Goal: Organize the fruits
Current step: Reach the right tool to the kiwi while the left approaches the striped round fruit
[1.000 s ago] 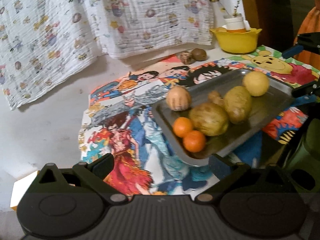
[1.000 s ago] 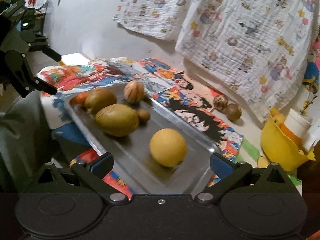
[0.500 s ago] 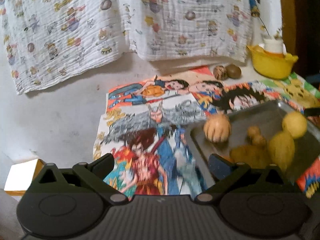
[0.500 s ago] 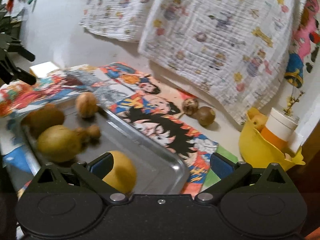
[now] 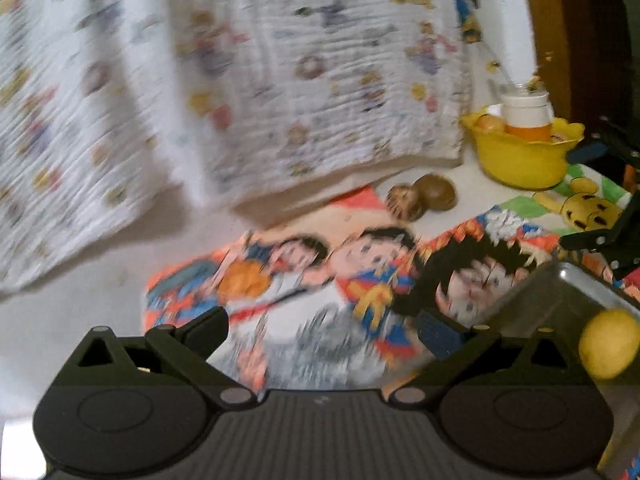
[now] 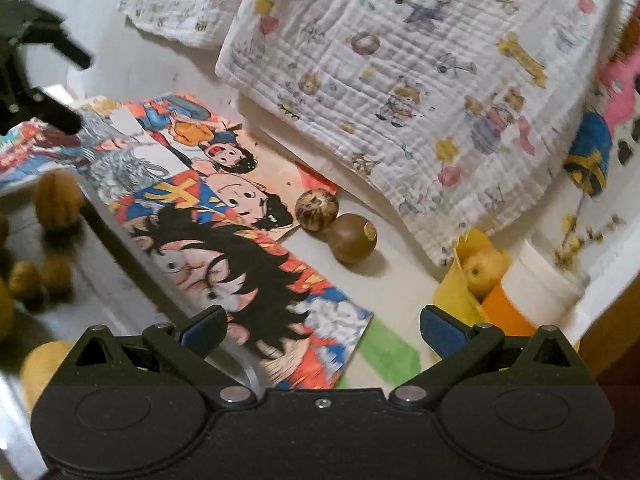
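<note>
Both views have swung off the tray [image 6: 100,276] toward the wall since half a second ago: it now sits at the left edge of the right view, lower right of the left one. Both claws — left claw [image 5: 324,330], right claw [image 6: 322,326] — are spread wide, pinching nothing. Two brown fruits touch each other ahead of the right claw, a mottled one [image 6: 316,211] and a smooth one [image 6: 354,238] with a small round sticker, its print too small to read. On the tray, a yellow fruit [image 6: 42,364] lies just left of the right claw, a ribbed tan fruit [image 6: 58,199] farther ahead. Right of it, a yellow bowl [image 6: 452,300] holds a yellow fruit and a white-and-orange cup [image 6: 536,292]. The left view is motion-blurred.
</note>
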`<state>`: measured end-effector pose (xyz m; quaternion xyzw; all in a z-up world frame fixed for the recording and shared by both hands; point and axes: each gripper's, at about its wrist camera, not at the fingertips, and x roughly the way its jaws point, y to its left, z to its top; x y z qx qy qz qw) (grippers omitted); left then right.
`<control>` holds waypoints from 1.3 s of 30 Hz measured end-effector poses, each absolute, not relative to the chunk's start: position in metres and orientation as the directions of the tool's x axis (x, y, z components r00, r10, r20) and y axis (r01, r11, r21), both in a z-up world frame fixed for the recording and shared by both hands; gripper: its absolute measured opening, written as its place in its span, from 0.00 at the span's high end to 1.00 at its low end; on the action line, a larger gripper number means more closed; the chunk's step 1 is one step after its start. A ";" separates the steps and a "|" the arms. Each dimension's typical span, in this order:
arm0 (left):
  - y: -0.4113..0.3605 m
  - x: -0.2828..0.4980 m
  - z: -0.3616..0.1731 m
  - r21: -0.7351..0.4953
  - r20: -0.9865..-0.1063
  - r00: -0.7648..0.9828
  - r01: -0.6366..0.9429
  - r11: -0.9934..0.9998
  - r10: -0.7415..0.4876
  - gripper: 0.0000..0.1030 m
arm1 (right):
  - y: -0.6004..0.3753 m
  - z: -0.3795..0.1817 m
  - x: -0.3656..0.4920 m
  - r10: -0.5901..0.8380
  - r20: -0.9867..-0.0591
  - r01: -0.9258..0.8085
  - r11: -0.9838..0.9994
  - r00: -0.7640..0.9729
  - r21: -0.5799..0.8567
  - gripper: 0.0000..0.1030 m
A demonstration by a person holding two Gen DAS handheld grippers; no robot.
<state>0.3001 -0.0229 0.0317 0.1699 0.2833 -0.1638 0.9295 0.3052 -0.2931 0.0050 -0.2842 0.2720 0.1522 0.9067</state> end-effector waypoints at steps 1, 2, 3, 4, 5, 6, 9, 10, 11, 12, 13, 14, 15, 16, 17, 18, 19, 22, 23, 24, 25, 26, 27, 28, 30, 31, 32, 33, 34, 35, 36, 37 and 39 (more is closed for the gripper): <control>-0.027 0.308 0.031 0.220 -0.582 0.782 0.416 0.882 -0.224 0.00 | -0.292 0.007 0.311 0.117 -0.581 -0.435 0.782 0.805 -0.446 0.01; -0.032 0.321 0.031 0.211 -0.585 0.773 0.439 0.873 -0.247 0.00 | -0.290 0.010 0.317 0.114 -0.583 -0.445 0.767 0.804 -0.463 0.01; -0.037 0.331 0.030 0.205 -0.586 0.765 0.460 0.864 -0.268 0.00 | -0.289 0.012 0.324 0.115 -0.587 -0.459 0.748 0.801 -0.479 0.01; -0.042 0.342 0.029 0.203 -0.586 0.758 0.479 0.854 -0.286 0.00 | -0.287 0.014 0.329 0.116 -0.591 -0.471 0.731 0.798 -0.494 0.01; -0.048 0.352 0.027 0.207 -0.586 0.753 0.497 0.842 -0.300 0.00 | -0.285 0.015 0.336 0.112 -0.596 -0.483 0.711 0.795 -0.511 0.01; -0.053 0.362 0.024 0.216 -0.584 0.749 0.515 0.830 -0.313 0.00 | -0.282 0.016 0.343 0.106 -0.601 -0.494 0.691 0.792 -0.528 0.01; -0.067 0.387 0.015 0.231 -0.572 0.735 0.571 0.788 -0.365 0.00 | -0.275 0.017 0.362 0.098 -0.619 -0.532 0.624 0.780 -0.572 0.01; -0.071 0.392 0.012 0.236 -0.568 0.731 0.584 0.776 -0.378 0.00 | -0.273 0.016 0.368 0.096 -0.626 -0.546 0.602 0.774 -0.583 0.01; -0.076 0.400 0.007 0.248 -0.564 0.726 0.604 0.758 -0.394 0.00 | -0.271 0.015 0.374 0.094 -0.634 -0.562 0.574 0.768 -0.596 0.02; -0.079 0.405 0.003 0.262 -0.563 0.721 0.620 0.740 -0.405 0.00 | -0.269 0.013 0.381 0.089 -0.642 -0.575 0.549 0.761 -0.606 0.02; -0.083 0.410 -0.002 0.279 -0.563 0.715 0.637 0.718 -0.415 0.00 | -0.268 0.011 0.387 0.080 -0.650 -0.585 0.529 0.756 -0.615 0.04; -0.088 0.415 -0.006 0.299 -0.561 0.710 0.653 0.696 -0.425 0.00 | -0.266 0.009 0.394 0.072 -0.657 -0.592 0.514 0.751 -0.621 0.06; -0.092 0.419 -0.011 0.318 -0.559 0.706 0.666 0.675 -0.434 0.00 | -0.264 0.007 0.402 0.064 -0.662 -0.598 0.501 0.746 -0.625 0.06; -0.096 0.422 -0.016 0.336 -0.559 0.701 0.681 0.651 -0.444 0.00 | -0.264 0.006 0.409 0.061 -0.668 -0.603 0.496 0.742 -0.625 0.07; -0.100 0.426 -0.020 0.353 -0.560 0.694 0.694 0.628 -0.452 0.00 | -0.263 0.005 0.416 0.058 -0.677 -0.611 0.491 0.734 -0.621 0.08; -0.103 0.428 -0.024 0.365 -0.561 0.687 0.705 0.608 -0.461 0.00 | -0.262 0.003 0.424 0.055 -0.686 -0.620 0.485 0.726 -0.617 0.08; -0.107 0.432 -0.028 0.371 -0.562 0.679 0.717 0.591 -0.472 0.00 | -0.260 0.002 0.429 0.053 -0.694 -0.629 0.477 0.718 -0.614 0.08; -0.114 0.443 -0.038 0.365 -0.564 0.661 0.738 0.568 -0.496 0.00 | -0.254 -0.006 0.445 0.038 -0.715 -0.655 0.438 0.698 -0.616 0.13; -0.116 0.447 -0.041 0.360 -0.564 0.659 0.739 0.570 -0.498 0.00 | -0.252 -0.009 0.451 0.027 -0.723 -0.661 0.431 0.690 -0.614 0.15; -0.118 0.450 -0.045 0.354 -0.562 0.660 0.737 0.577 -0.498 0.01 | -0.251 -0.012 0.457 0.018 -0.733 -0.667 0.431 0.680 -0.608 0.16; -0.119 0.452 -0.048 0.342 -0.562 0.656 0.738 0.581 -0.503 0.01 | -0.251 -0.013 0.462 0.009 -0.745 -0.673 0.436 0.667 -0.598 0.18; -0.121 0.454 -0.050 0.331 -0.559 0.652 0.742 0.582 -0.512 0.01 | -0.250 -0.015 0.467 0.002 -0.754 -0.676 0.444 0.657 -0.588 0.18; -0.122 0.455 -0.052 0.327 -0.555 0.650 0.744 0.582 -0.519 0.01 | -0.249 -0.016 0.471 -0.001 -0.759 -0.677 0.451 0.651 -0.582 0.19; -0.123 0.456 -0.053 0.326 -0.551 0.648 0.747 0.579 -0.526 0.01 | -0.249 -0.016 0.475 -0.004 -0.765 -0.679 0.458 0.645 -0.574 0.20; -0.126 0.458 -0.056 0.323 -0.548 0.640 0.756 0.569 -0.539 0.03 | -0.247 -0.017 0.482 -0.010 -0.773 -0.681 0.466 0.634 -0.565 0.22; -0.126 0.460 -0.057 0.320 -0.548 0.637 0.758 0.568 -0.542 0.04 | -0.246 -0.018 0.485 -0.015 -0.777 -0.683 0.467 0.630 -0.562 0.23; -0.127 0.462 -0.059 0.316 -0.547 0.635 0.760 0.567 -0.546 0.04 | -0.245 -0.019 0.487 -0.019 -0.780 -0.684 0.467 0.626 -0.560 0.24; -0.127 0.465 -0.059 0.311 -0.547 0.631 0.763 0.566 -0.549 0.06 | -0.244 -0.019 0.490 -0.021 -0.783 -0.688 0.464 0.622 -0.559 0.25; -0.127 0.467 -0.060 0.308 -0.547 0.629 0.765 0.566 -0.553 0.09 | -0.243 -0.020 0.492 -0.024 -0.786 -0.691 0.460 0.618 -0.557 0.26; -0.128 0.470 -0.062 0.305 -0.547 0.625 0.768 0.563 -0.556 0.10 | -0.241 -0.022 0.495 -0.027 -0.789 -0.694 0.458 0.614 -0.556 0.28; -0.128 0.472 -0.063 0.303 -0.548 0.621 0.772 0.559 -0.561 0.12 | -0.241 -0.023 0.497 -0.031 -0.792 -0.695 0.458 0.610 -0.554 0.29; -0.128 0.473 -0.063 0.302 -0.546 0.619 0.773 0.557 -0.564 0.14 | -0.240 -0.024 0.500 -0.036 -0.795 -0.697 0.458 0.606 -0.552 0.31; -0.127 0.477 -0.063 0.300 -0.542 0.615 0.778 0.552 -0.573 0.17 | -0.238 -0.028 0.505 -0.050 -0.798 -0.699 0.452 0.601 -0.554 0.33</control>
